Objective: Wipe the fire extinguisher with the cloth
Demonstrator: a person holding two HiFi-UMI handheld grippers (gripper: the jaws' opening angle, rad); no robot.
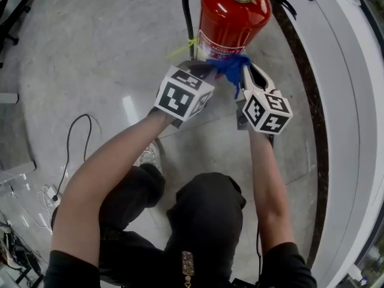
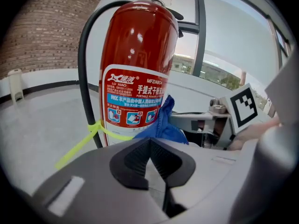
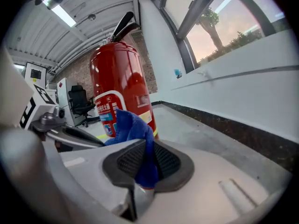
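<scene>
Obs., both grippers up at the red steel fire extinguisher (image 1: pixel 231 20). It stands upright on the grey polished floor (image 1: pixel 90 53), close to the white curved sill (image 1: pixel 348 71) under the window.

L gripper (image 2: pixel 150 146): jaws together, nothing between the pads. It sits just in front of the cylinder's lower part, near the white label (image 2: pixel 135 101).

R gripper (image 3: pixel 147 160): clamped on the blue microfibre cloth (image 3: pixel 133 125). The fabric runs down between the pads, and a bunch sticks out past the tips.

Cloth bunch is at the cylinder's lower side, by the label edge. Looks pressed against the red wall in the head view, but I can't confirm contact.

Black rubber hose (image 2: pixel 84 69) runs down the cylinder's side, w/ a yellow-green plastic tie (image 2: pixel 96 129) round it near the bottom.
</scene>
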